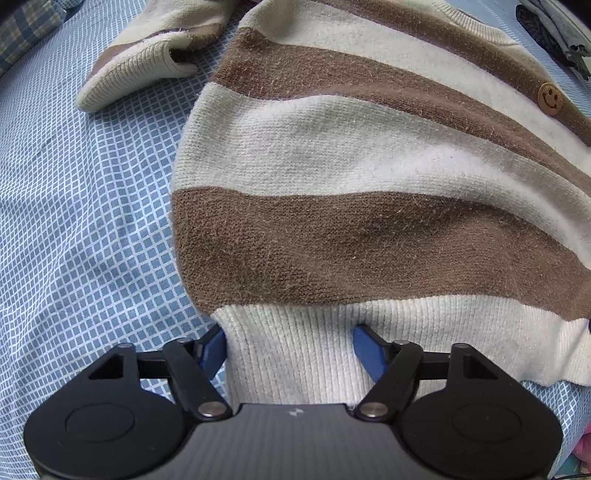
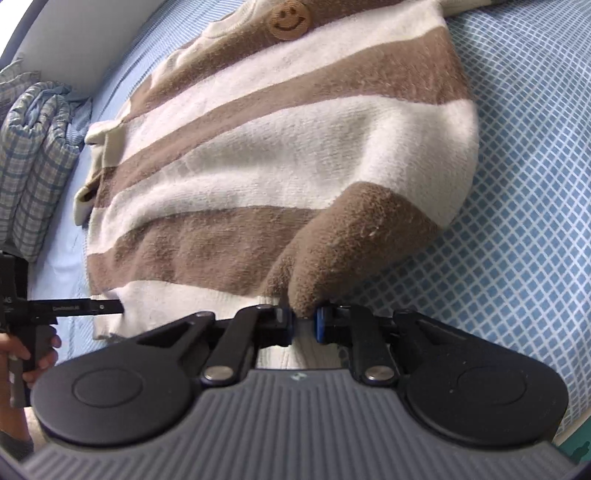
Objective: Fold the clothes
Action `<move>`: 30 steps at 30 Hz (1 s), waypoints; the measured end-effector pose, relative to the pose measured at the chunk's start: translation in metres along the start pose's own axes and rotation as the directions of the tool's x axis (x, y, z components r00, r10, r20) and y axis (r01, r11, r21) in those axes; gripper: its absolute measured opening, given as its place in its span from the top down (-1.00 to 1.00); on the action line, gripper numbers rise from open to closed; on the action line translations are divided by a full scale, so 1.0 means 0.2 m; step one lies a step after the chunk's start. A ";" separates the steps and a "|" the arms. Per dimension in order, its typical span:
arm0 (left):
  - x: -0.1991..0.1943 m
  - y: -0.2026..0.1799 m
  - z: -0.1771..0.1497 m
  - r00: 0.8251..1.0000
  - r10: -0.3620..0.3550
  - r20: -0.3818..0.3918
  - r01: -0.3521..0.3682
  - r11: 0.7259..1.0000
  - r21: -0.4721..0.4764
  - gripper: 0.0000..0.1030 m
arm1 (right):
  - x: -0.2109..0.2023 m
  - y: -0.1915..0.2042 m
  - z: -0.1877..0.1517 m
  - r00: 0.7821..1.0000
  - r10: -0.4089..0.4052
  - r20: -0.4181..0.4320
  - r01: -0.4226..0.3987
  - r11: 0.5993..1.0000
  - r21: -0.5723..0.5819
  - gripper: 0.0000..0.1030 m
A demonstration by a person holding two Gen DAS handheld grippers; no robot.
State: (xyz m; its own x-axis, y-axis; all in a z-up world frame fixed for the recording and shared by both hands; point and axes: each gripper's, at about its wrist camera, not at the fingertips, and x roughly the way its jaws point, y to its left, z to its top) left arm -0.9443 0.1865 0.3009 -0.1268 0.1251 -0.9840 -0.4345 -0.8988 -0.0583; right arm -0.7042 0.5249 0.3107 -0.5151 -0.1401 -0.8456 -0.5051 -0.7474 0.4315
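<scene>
A cream and brown striped knit sweater [image 1: 351,155] with a smiley-face patch [image 1: 550,96] lies on a blue checked bedsheet [image 1: 85,206]. My left gripper [image 1: 290,347] is open, its blue fingers either side of the cream ribbed hem [image 1: 295,354] at the left corner. One sleeve [image 1: 147,62] lies loose at the upper left. In the right wrist view the sweater [image 2: 280,147] fills the middle, and my right gripper [image 2: 303,325] is shut on a bunched fold of its brown stripe at the hem. The left gripper [image 2: 107,306] shows at the left edge there.
A folded plaid quilt [image 2: 33,162] lies at the left by a pale wall. Dark grey clothing [image 1: 554,33] lies at the upper right. The checked sheet [image 2: 524,206] extends to the right of the sweater.
</scene>
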 end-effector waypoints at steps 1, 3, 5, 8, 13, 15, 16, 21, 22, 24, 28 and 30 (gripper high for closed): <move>-0.01 0.01 -0.01 1.000 -0.005 0.008 0.005 1.000 -0.001 0.00 | -0.02 0.03 0.00 1.000 -0.013 0.006 0.014 0.999 -0.042 0.72; -0.04 0.06 -0.01 0.998 -0.058 0.009 0.058 0.997 -0.050 0.76 | -0.06 0.09 0.00 0.999 -0.048 0.013 0.049 0.990 -0.130 0.72; -0.06 0.08 -0.03 0.996 -0.087 0.008 0.087 0.994 -0.070 0.77 | -0.11 0.10 0.01 0.997 -0.075 0.009 0.075 0.981 -0.179 0.72; -0.08 0.07 -0.08 0.996 -0.093 0.003 0.093 0.994 -0.053 0.78 | -0.20 0.08 0.02 0.996 -0.093 0.007 0.092 0.974 -0.206 0.72; -0.09 0.01 -0.24 0.995 -0.092 -0.025 0.092 0.996 -0.008 0.78 | -0.29 0.06 0.00 0.990 -0.142 -0.022 0.130 0.952 -0.277 0.72; -0.10 0.00 -0.35 0.994 -0.109 -0.032 0.108 0.994 -0.019 0.78 | -0.31 0.03 -0.01 0.985 -0.162 -0.054 0.139 0.946 -0.293 0.72; -0.10 -0.01 -0.41 0.992 -0.117 -0.035 0.116 0.993 -0.025 0.78 | -0.33 0.01 -0.03 0.982 -0.176 -0.068 0.148 0.941 -0.305 0.72; -0.19 -0.04 -0.68 0.989 -0.143 -0.047 0.142 0.990 -0.026 0.78 | -0.40 -0.04 -0.14 0.961 -0.231 -0.153 0.164 0.918 -0.361 0.72; -0.21 -0.06 -0.75 0.986 -0.156 -0.059 0.154 0.988 -0.029 0.78 | -0.41 -0.05 -0.16 0.954 -0.249 -0.166 0.172 0.910 -0.378 0.72; -0.25 -0.09 -0.87 0.980 -0.181 -0.082 0.178 0.983 -0.035 0.78 | -0.43 -0.06 -0.21 0.939 -0.285 -0.191 0.187 0.892 -0.413 0.72; -0.26 -0.07 -1.10 0.976 -0.182 -0.116 0.180 0.983 -0.026 0.78 | -0.44 -0.11 -0.26 0.915 -0.324 -0.239 0.200 0.881 -0.428 0.72; -0.22 -0.12 -1.15 0.981 -0.150 -0.119 0.152 0.988 0.005 0.72 | -0.41 -0.14 -0.28 0.907 -0.343 -0.246 0.215 0.877 -0.430 0.68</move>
State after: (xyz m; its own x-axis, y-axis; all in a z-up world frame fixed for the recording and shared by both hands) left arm -0.7230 0.1050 0.3059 0.0472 0.2078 -0.9770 -0.4534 -0.8671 -0.2063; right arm -0.6097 0.5207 0.3501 -0.1233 -0.0301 -0.9919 -0.2556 -0.9648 0.0610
